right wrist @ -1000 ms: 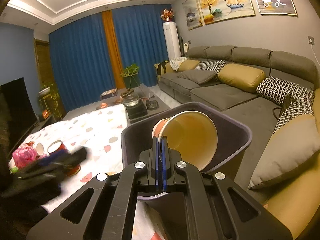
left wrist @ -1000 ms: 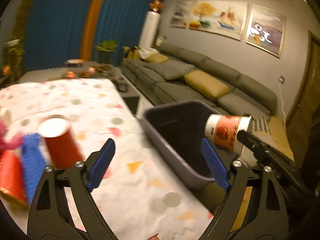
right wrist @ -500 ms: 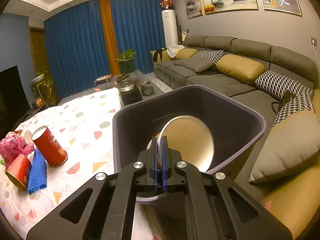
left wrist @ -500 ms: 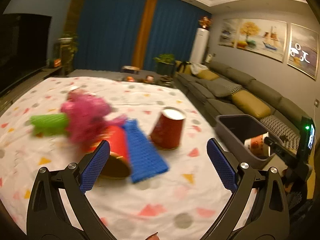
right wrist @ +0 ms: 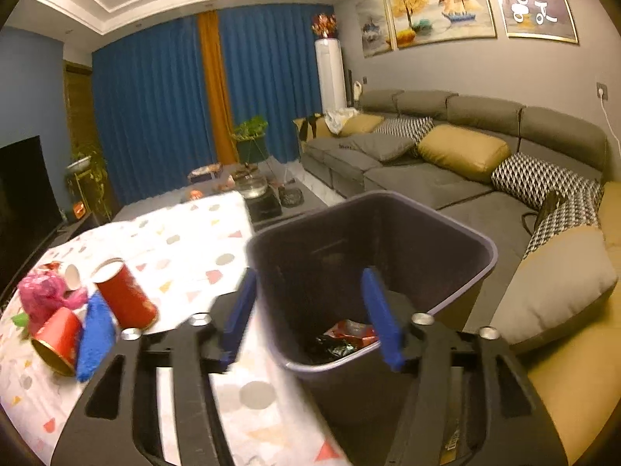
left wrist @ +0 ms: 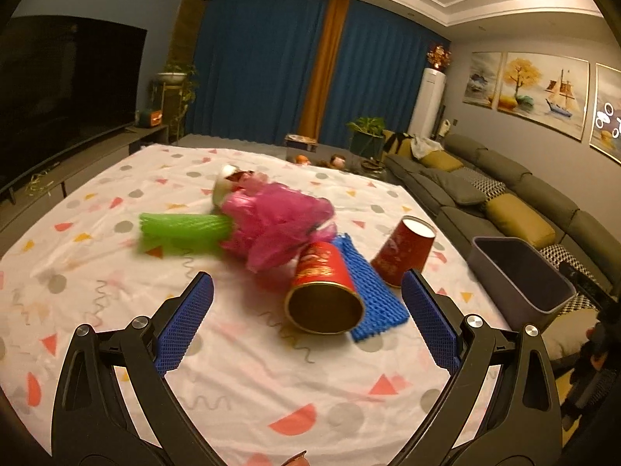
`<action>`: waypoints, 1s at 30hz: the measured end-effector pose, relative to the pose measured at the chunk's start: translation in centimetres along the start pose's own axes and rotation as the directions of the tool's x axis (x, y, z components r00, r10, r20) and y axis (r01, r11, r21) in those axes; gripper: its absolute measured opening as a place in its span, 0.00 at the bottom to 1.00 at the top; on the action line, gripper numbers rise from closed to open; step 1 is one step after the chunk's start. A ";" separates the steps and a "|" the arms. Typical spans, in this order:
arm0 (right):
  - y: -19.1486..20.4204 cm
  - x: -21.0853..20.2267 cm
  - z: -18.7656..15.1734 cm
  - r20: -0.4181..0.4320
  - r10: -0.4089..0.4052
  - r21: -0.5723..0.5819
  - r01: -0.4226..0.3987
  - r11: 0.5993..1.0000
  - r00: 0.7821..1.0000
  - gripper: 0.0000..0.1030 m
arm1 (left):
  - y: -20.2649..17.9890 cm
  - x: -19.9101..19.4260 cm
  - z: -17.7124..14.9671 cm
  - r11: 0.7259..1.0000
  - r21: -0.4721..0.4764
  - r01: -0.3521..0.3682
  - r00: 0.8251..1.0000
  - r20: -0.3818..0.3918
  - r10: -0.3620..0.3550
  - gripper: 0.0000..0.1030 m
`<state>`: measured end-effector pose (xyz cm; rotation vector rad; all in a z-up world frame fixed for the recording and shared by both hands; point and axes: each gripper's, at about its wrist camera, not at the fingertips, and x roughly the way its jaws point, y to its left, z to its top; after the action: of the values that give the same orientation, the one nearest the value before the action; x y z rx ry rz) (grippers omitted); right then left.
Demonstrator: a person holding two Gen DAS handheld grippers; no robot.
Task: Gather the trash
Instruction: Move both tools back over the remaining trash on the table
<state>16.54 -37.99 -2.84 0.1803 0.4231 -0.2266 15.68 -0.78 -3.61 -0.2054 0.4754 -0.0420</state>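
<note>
My left gripper (left wrist: 306,322) is open above the table, just short of a red paper cup (left wrist: 324,291) lying on its side with its mouth toward me. Beside that cup lie a blue foam net (left wrist: 368,291), a crumpled pink bag (left wrist: 275,221), a green foam net (left wrist: 182,231) and an upside-down red cup (left wrist: 405,250). My right gripper (right wrist: 314,310) is open over the dark bin (right wrist: 481,268), with nothing between its fingers. Red and black trash (right wrist: 345,338) lies at the bin's bottom. The bin (left wrist: 520,275) stands off the table's right edge.
A patterned white cloth (left wrist: 97,256) covers the table. A grey sofa with yellow cushions (right wrist: 462,151) runs behind the bin. A television (left wrist: 58,89) stands to the left. A low table with dishes (right wrist: 248,186) sits beyond the table's far end.
My right gripper opened and let go of the white paper cup, which is no longer in view. My left gripper swung left from the bin toward the pile of trash.
</note>
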 end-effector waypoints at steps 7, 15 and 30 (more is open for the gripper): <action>4.6 -4.2 -1.3 0.040 0.107 -0.041 -0.105 0.994 0.993 0.72 | 2.5 -1.6 0.1 0.999 -0.018 -0.039 0.999 0.012 0.040 0.93; 10.9 -6.5 -3.8 0.006 0.239 -0.097 -0.237 0.967 0.971 0.74 | 5.1 -3.8 0.0 0.996 -0.024 -0.091 0.996 0.016 0.092 0.94; 20.5 -5.7 -8.0 -0.105 0.313 -0.270 -0.330 0.905 0.944 0.74 | 10.1 -5.6 0.4 0.985 -0.065 -0.163 0.985 0.044 0.166 0.94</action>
<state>13.55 -15.56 -5.03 -0.0283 0.4729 0.1668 10.76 9.66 -2.82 -0.2256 0.4431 0.1391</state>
